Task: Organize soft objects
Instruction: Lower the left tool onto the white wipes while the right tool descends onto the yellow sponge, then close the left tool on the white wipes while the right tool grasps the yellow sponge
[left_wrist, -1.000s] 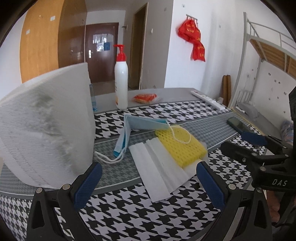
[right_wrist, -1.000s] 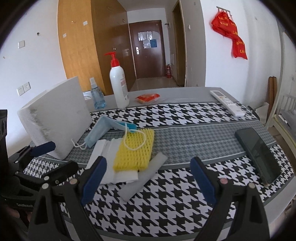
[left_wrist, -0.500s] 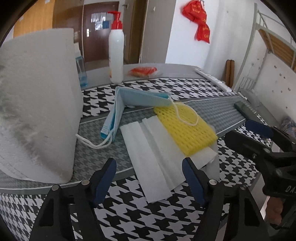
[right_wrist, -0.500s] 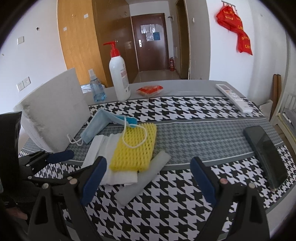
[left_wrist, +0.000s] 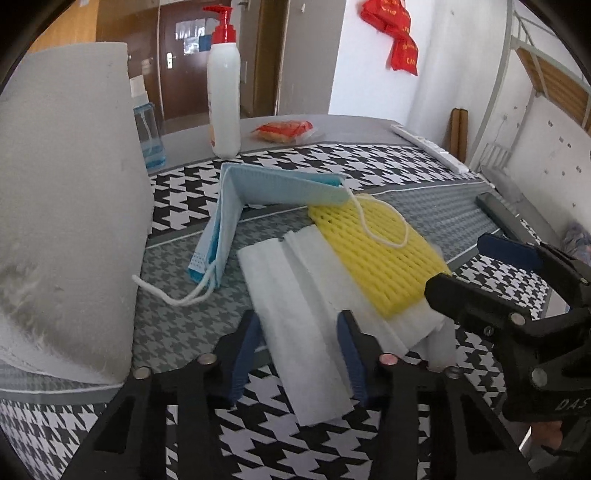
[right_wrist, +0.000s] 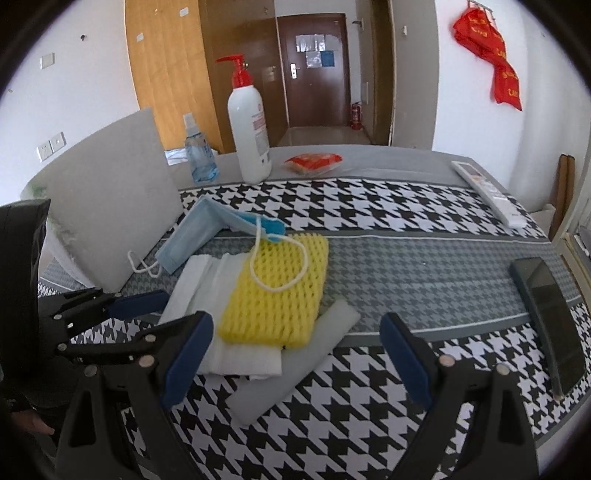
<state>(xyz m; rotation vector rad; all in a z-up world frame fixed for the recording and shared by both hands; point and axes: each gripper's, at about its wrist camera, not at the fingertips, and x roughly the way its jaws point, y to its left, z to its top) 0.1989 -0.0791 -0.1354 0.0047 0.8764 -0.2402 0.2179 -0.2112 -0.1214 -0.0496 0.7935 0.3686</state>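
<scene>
One blue face mask (left_wrist: 258, 192), one yellow foam net (left_wrist: 384, 254), one folded white cloth (left_wrist: 299, 314) and one white foam strip (right_wrist: 295, 369) lie heaped on the houndstooth table (right_wrist: 406, 229). The left claw (left_wrist: 301, 354) has just been closing, its pads either side of the cloth's near end; contact is hard to judge. The right claw (right_wrist: 295, 358) gapes wide and empty over the strip. Open table lies rightward up to one dark phone (right_wrist: 550, 317). The big white foam block (left_wrist: 62, 206) is cut off at left.

left claw (left_wrist: 301, 347) tilted down, jaws just closing — right claw (right_wrist: 295, 354) wide apart.
</scene>
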